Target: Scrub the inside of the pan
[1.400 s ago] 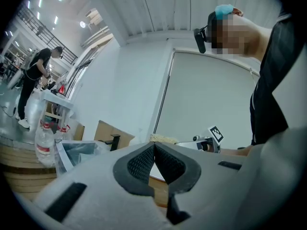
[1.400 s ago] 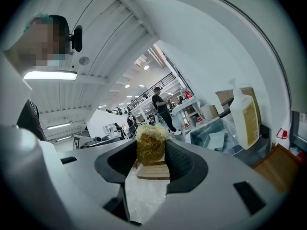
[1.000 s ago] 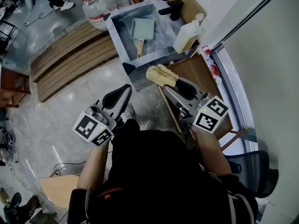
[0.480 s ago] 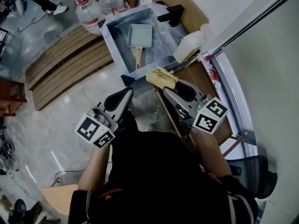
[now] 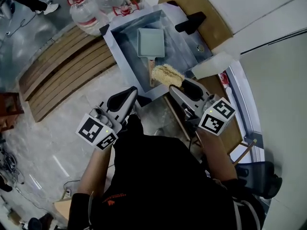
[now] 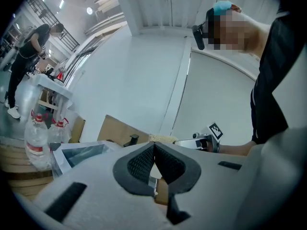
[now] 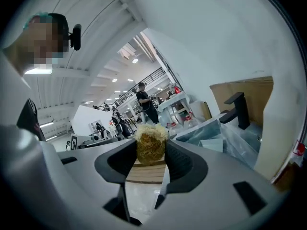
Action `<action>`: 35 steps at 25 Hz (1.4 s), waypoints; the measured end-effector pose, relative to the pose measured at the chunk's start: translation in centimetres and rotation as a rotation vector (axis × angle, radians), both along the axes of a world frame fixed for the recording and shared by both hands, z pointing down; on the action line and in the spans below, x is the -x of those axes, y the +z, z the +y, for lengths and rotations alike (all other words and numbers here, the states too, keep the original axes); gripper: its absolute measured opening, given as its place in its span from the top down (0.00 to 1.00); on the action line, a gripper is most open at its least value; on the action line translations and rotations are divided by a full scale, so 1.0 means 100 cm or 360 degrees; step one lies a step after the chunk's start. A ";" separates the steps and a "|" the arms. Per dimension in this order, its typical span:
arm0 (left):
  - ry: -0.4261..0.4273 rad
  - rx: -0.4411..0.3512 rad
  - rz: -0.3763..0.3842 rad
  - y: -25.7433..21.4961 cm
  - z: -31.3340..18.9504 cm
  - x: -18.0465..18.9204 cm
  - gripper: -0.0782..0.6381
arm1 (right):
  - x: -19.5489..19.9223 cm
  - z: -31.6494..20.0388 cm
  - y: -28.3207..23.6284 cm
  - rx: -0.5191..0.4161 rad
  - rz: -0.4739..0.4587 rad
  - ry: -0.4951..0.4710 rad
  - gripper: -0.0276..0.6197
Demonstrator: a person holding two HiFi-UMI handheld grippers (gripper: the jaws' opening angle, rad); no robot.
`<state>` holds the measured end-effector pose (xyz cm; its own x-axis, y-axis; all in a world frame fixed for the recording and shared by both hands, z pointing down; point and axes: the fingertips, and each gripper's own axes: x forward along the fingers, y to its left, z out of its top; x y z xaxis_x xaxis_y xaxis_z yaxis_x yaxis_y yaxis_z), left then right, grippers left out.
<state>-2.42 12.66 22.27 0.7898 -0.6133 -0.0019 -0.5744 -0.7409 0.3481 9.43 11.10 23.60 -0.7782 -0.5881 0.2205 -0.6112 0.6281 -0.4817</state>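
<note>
The pan [image 5: 149, 42] lies flat in the sink [image 5: 123, 46], with its wooden handle [image 5: 151, 63] pointing toward the person. The right gripper [image 5: 176, 84] is clamped on a straw-coloured scrubber [image 5: 166, 74], which in the head view covers the handle's near end at the sink's front edge. The left gripper [image 5: 129, 94] has its jaws pressed together with nothing between them and sits short of the sink. The scrubber looks light, soft and springy, so it likely squashes under pressure. The pan looks stiff, thin and fairly light, and may slide on the smooth sink floor while scrubbed. The handle seems the best place for the left gripper to pin it.
</note>
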 end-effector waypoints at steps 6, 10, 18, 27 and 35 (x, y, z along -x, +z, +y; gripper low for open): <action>0.0106 0.0040 -0.0019 0.015 -0.069 0.031 0.87 | 0.029 -0.069 0.013 0.0050 0.0052 0.0108 0.67; 0.0182 0.0049 -0.0041 0.022 -0.107 0.048 0.87 | 0.045 -0.107 0.015 0.0045 0.0092 0.0171 0.67; 0.0245 0.0115 -0.0060 0.044 -0.167 0.064 0.87 | 0.056 -0.167 0.039 0.0103 0.0186 0.0233 0.67; 0.0184 0.0160 -0.0098 0.061 -0.202 0.056 0.87 | 0.048 -0.213 0.062 0.0136 0.0192 0.0190 0.67; 0.0069 0.0254 -0.0129 0.092 -0.225 0.038 0.87 | 0.043 -0.257 0.114 0.0243 0.0229 0.0136 0.67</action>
